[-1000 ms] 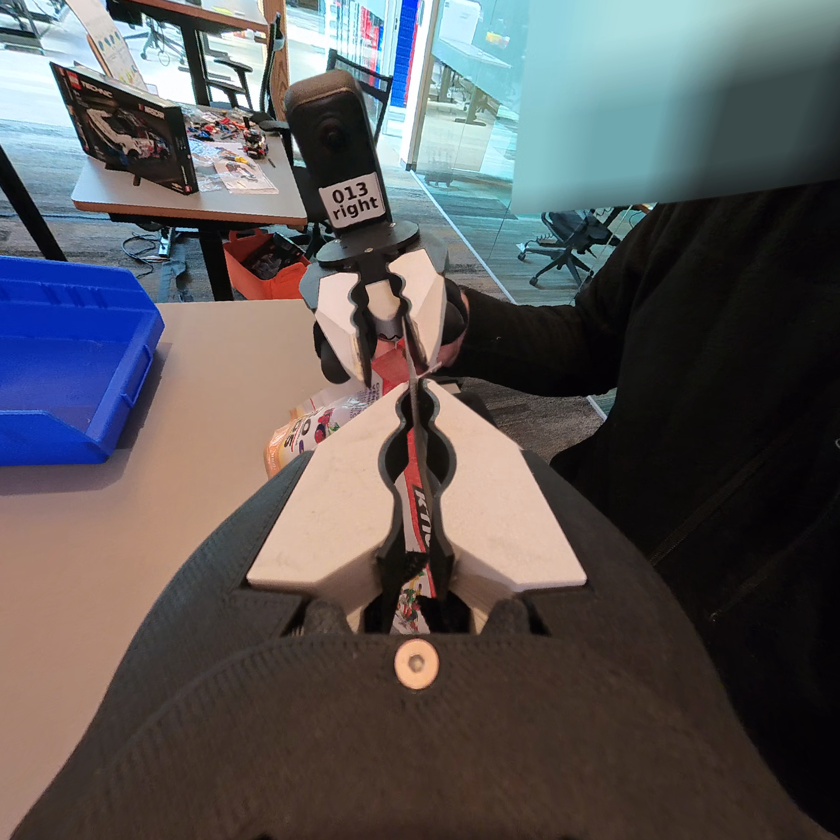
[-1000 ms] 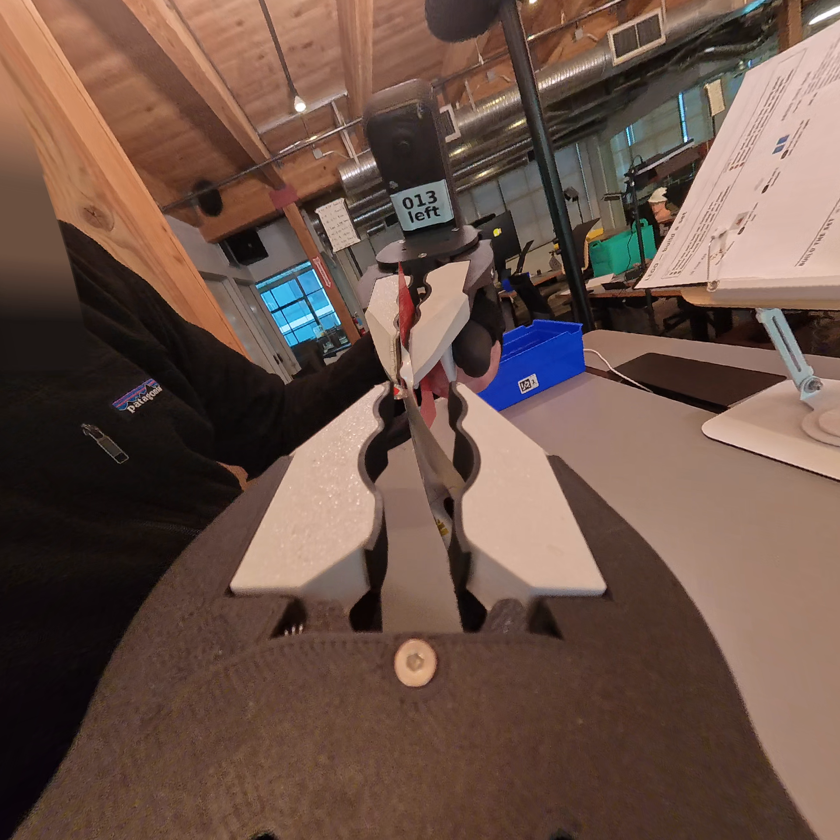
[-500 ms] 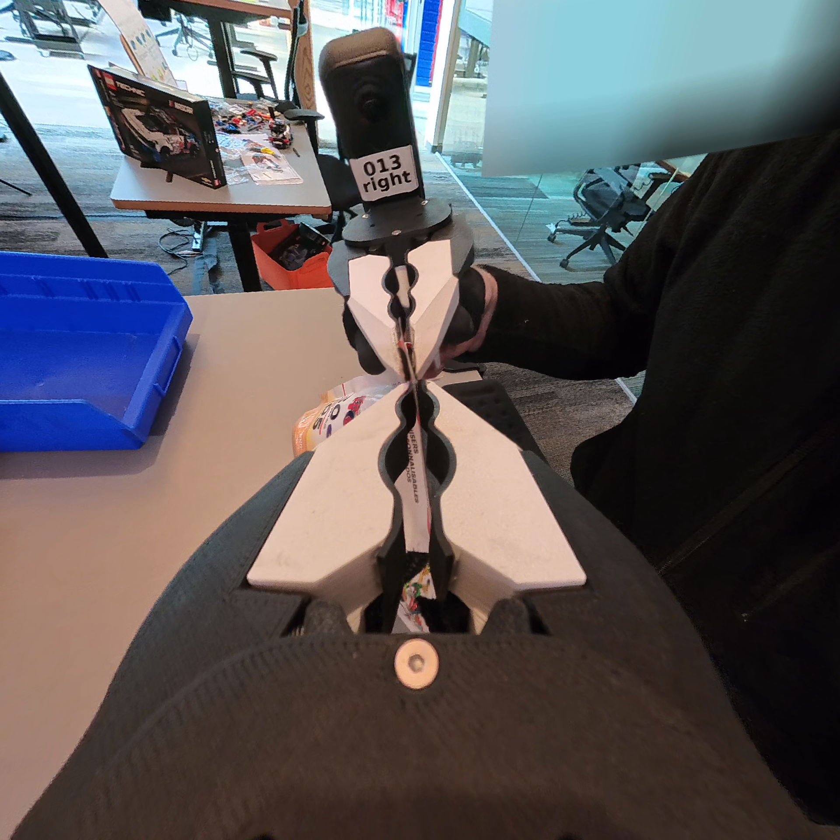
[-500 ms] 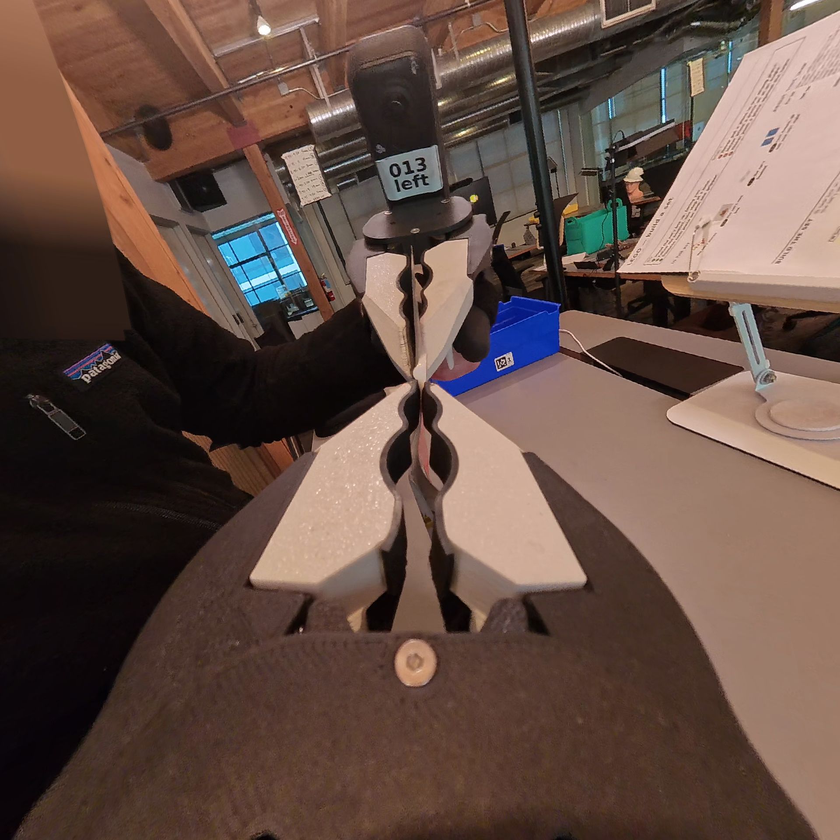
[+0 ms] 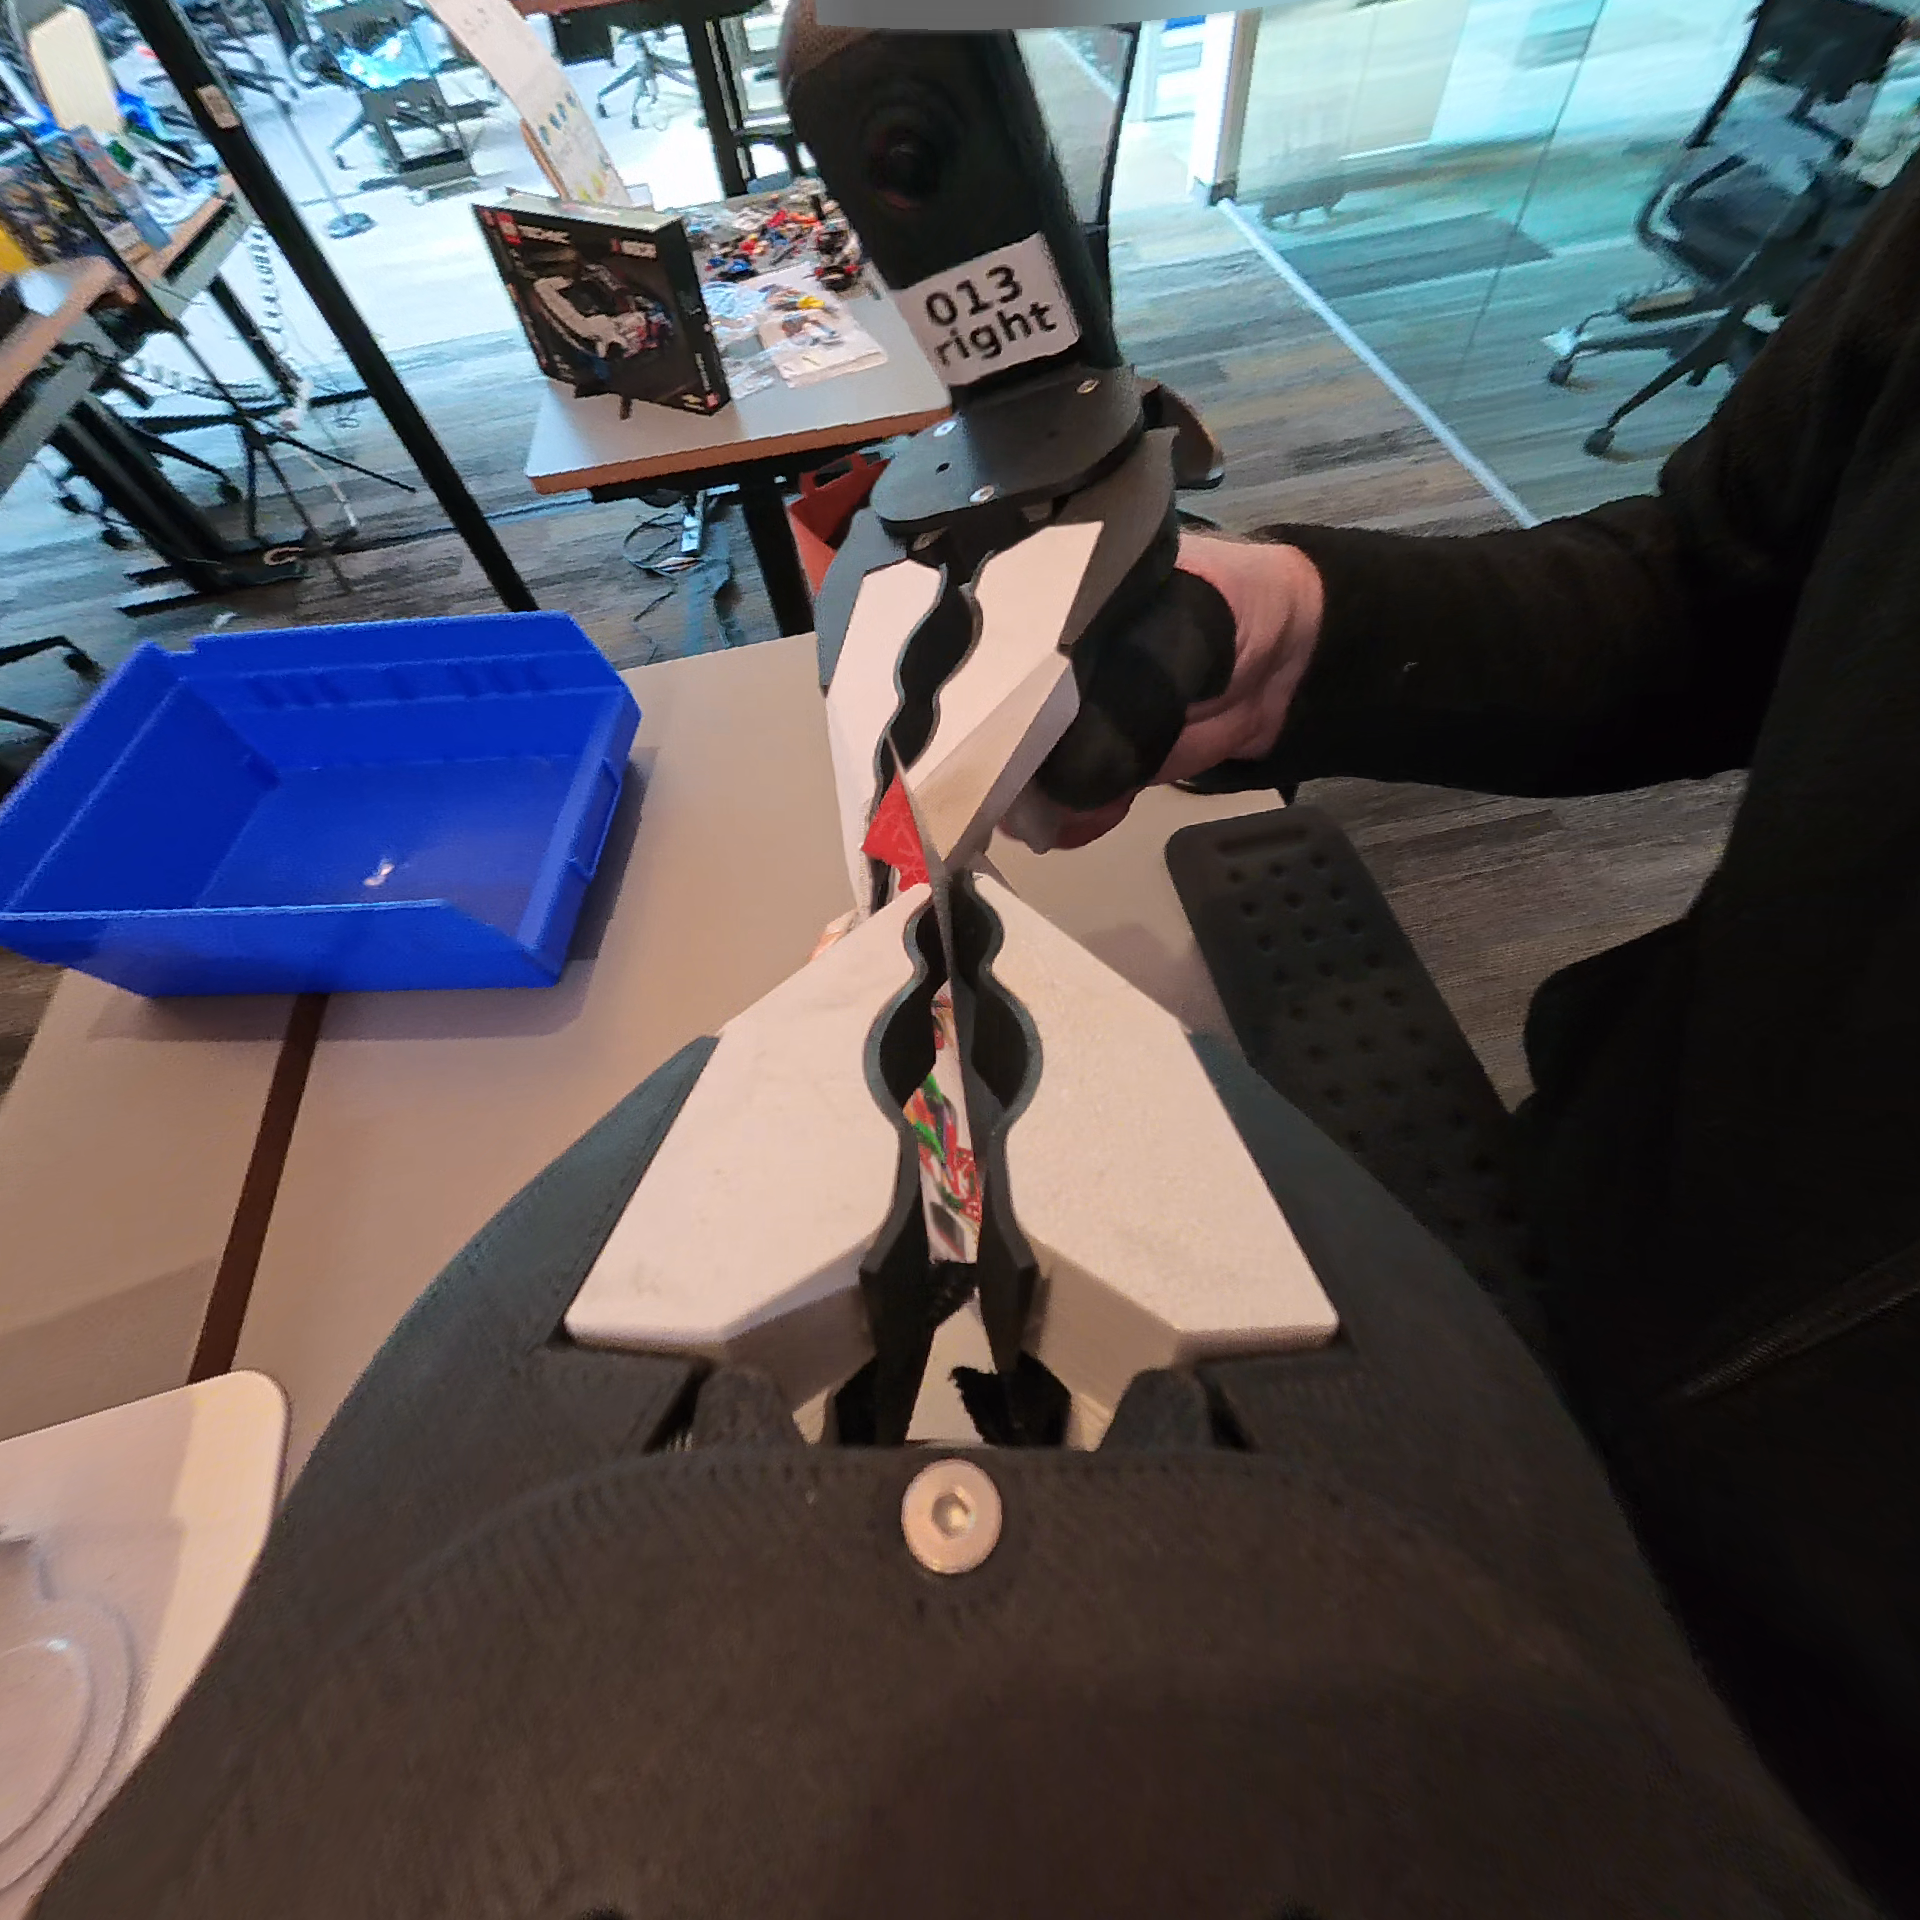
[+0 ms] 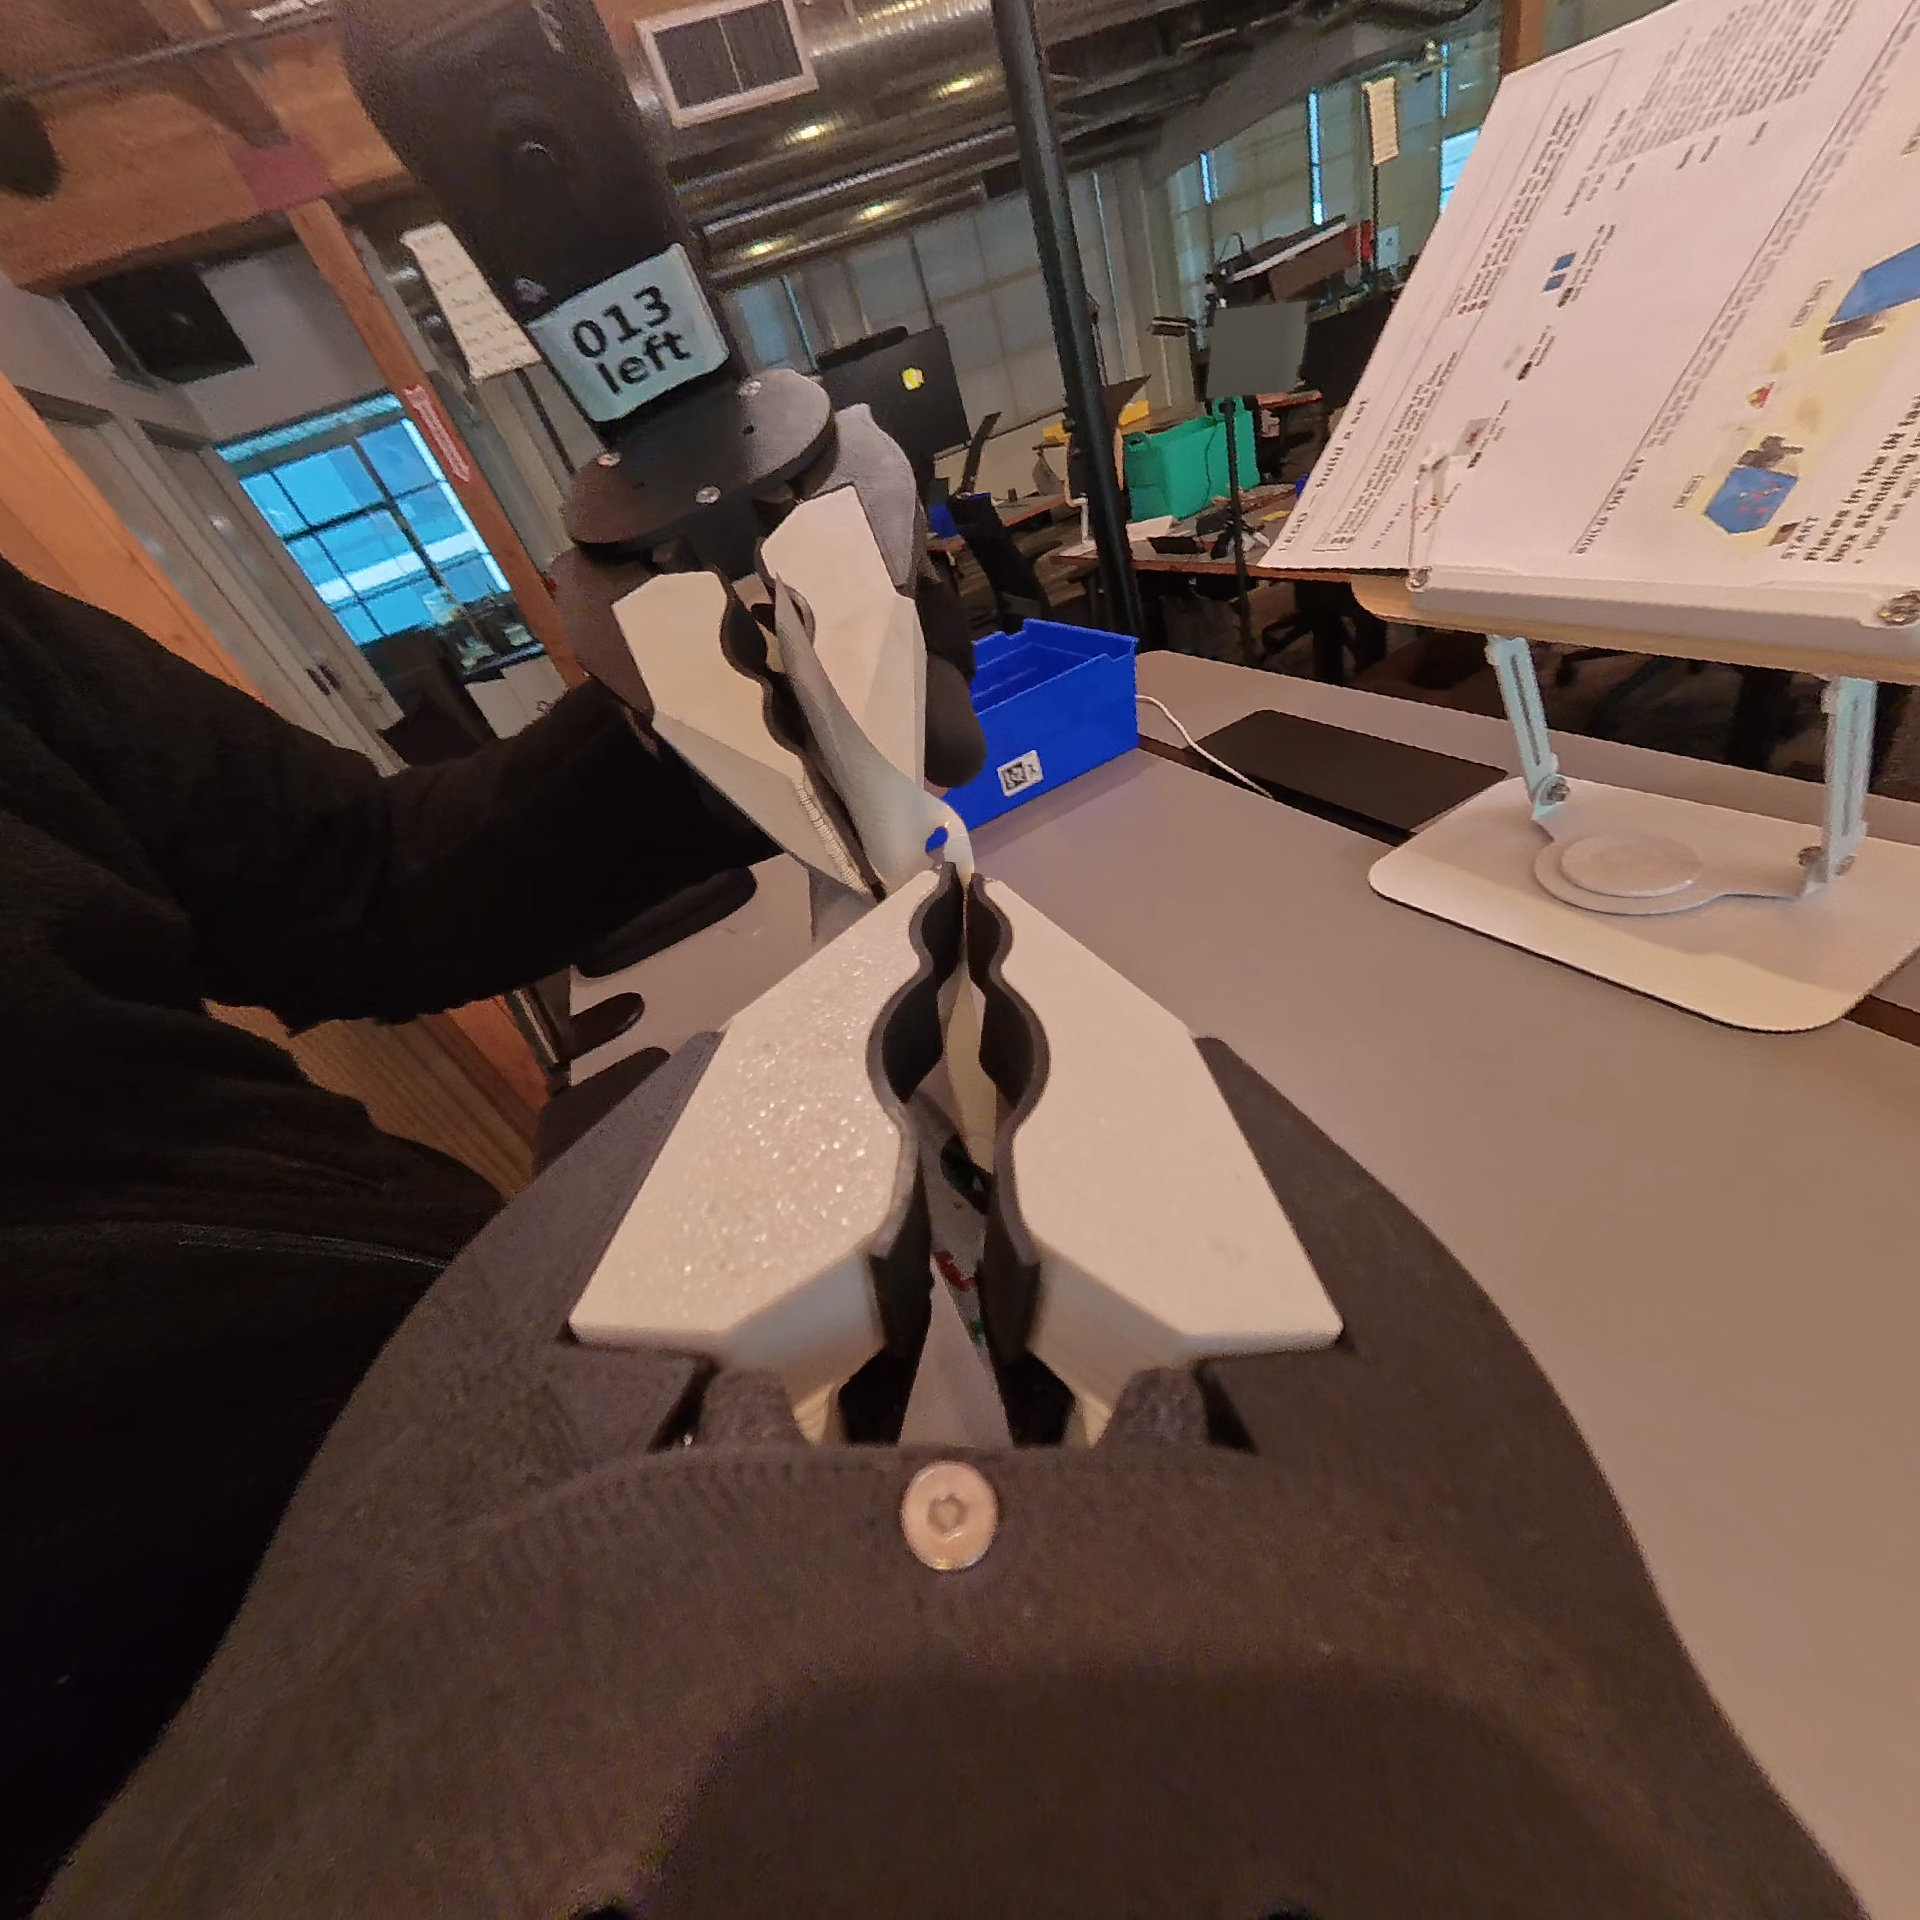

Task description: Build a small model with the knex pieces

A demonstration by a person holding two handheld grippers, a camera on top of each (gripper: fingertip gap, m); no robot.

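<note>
The left claw (image 5: 948, 914) is closed tight on a thin, flat packet (image 5: 943, 1174) printed in red, green and white, which runs edge-on down the narrow wavy slot between its 2 white fingers (image 5: 769, 1153). Tip to tip with it, the right claw (image 5: 914, 821) comes in from above and beyond, tilted, its jaws also pinched together on the same packet; a red corner of the wrapper shows between the 2 tips. A hand (image 5: 1236, 665) in a black sleeve grips the right claw's dark handle.

In the right wrist view the right claw (image 6: 961, 883) is likewise clamped on the packet (image 6: 961, 1247), seen there as a pale sliver with small red and green marks between the fingers. The left claw (image 6: 883, 862) meets it at the tips, leaning in from the upper left, with the packet's white serrated edge lying along its fingers.

The packet is held in the air above the grey counter (image 5: 436, 1091), between the 2 claws.

Further off on the counter sits a blue plastic bin (image 5: 312, 790), well to the left of the claws in the left wrist view. On the other side a white stand (image 6: 1662, 914) carries a tilted printed sheet (image 6: 1662, 312), with a black flat pad (image 6: 1351, 769) lying beside its base. Behind, a separate desk (image 5: 727, 416) holds a dark box (image 5: 603, 301) and scattered small pieces.
</note>
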